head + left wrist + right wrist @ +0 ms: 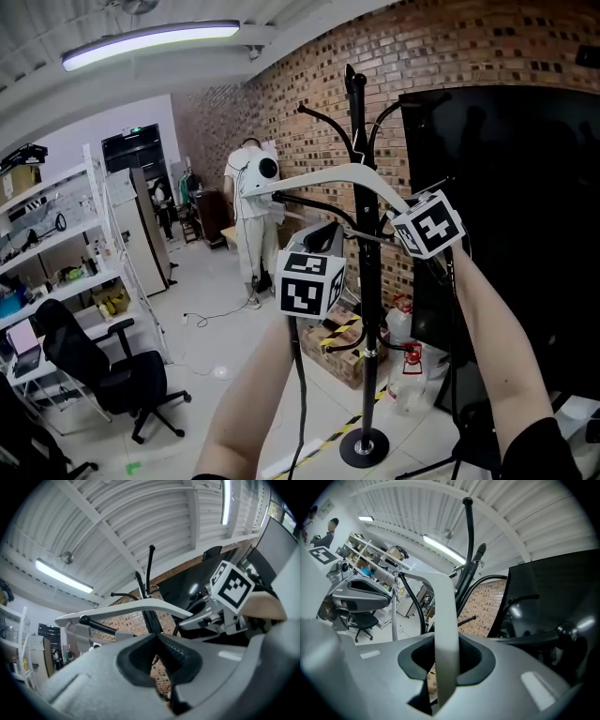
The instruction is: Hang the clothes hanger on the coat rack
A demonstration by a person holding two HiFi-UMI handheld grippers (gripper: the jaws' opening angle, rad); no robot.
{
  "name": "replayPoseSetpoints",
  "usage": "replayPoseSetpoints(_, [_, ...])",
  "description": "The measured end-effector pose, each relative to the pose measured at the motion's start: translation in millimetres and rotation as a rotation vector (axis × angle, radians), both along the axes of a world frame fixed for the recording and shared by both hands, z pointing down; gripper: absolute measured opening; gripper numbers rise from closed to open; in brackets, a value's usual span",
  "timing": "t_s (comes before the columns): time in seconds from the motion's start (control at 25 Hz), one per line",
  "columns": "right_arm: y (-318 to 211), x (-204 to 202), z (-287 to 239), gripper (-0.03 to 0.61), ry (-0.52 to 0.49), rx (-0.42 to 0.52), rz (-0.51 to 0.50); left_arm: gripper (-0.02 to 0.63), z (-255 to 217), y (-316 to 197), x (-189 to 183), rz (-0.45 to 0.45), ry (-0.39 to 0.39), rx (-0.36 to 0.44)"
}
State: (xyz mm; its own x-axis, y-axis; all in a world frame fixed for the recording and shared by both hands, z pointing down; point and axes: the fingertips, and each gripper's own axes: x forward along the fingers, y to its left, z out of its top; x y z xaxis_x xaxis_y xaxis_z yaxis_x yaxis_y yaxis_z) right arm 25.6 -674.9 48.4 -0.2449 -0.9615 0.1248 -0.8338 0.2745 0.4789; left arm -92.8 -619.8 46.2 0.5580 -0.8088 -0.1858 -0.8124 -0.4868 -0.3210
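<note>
A white clothes hanger (323, 178) arcs level in front of the black coat rack (371, 281), just below its upper curved hooks. My right gripper (401, 214), carrying its marker cube, is shut on the hanger's right arm. In the right gripper view that white arm (445, 620) runs straight up between the pads of my right gripper (446, 654), with the rack's pole (467, 569) behind it. My left gripper (328, 236) hangs lower, left of the pole, its jaw tips together on nothing (155, 639). Above it show the hanger (136, 606) and the rack (149, 613). I cannot make out the hanger's hook.
A brick wall stands behind the rack and a tall black panel (506, 216) to its right. A cardboard box (339, 345) and water bottles (405, 375) sit by the rack's round base (364, 448). A person in white (251, 211), shelving (56, 253) and an office chair (103, 366) are to the left.
</note>
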Motion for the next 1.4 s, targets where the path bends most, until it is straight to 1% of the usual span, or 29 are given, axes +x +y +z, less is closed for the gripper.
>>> replayPoseSetpoints(0.16, [-3,-1,9,0.092,0.002,-0.029,-0.006,0.005,4,-1,0,0.000,0.001,-0.008])
replayPoseSetpoints(0.24, [-4,-2,15,0.091,0.050,-0.035,0.016,0.005,6,-3,0,-0.001,0.004,-0.010])
replayPoseSetpoints(0.32, [-3,-6,18,0.091,0.105,-0.016,0.036,0.005,8,-5,0,0.000,0.011,-0.012])
replayPoseSetpoints(0.4, [-4,-4,18,0.091,0.133,0.000,0.054,0.005,9,-6,1,0.002,0.016,-0.017])
replayPoseSetpoints(0.64, [-14,10,26,0.089,0.140,0.016,0.071,0.005,19,-14,-3,-0.002,0.026,-0.040])
replayPoseSetpoints(0.72, [-11,5,22,0.089,0.144,0.043,0.068,0.005,23,-18,-4,-0.005,0.029,-0.050])
replayPoseSetpoints(0.92, [-8,6,15,0.096,0.193,0.132,0.096,0.005,30,-23,-3,-0.003,0.038,-0.061])
replayPoseSetpoints(1.0, [-7,6,14,0.120,0.169,0.163,0.086,0.005,31,-23,-1,0.000,0.040,-0.061])
replayPoseSetpoints(1.08, [-8,5,16,0.135,0.153,0.166,0.072,0.005,32,-23,0,0.002,0.039,-0.059])
replayPoseSetpoints(1.2, [-7,3,18,0.181,0.159,0.181,0.058,0.005,32,-24,1,0.001,0.039,-0.057])
replayPoseSetpoints(1.32, [-2,4,16,0.231,0.153,0.223,0.047,0.005,30,-24,0,-0.006,0.039,-0.043])
replayPoseSetpoints(1.4, [5,4,11,0.248,0.159,0.253,0.052,0.005,26,-22,-3,-0.014,0.044,-0.027])
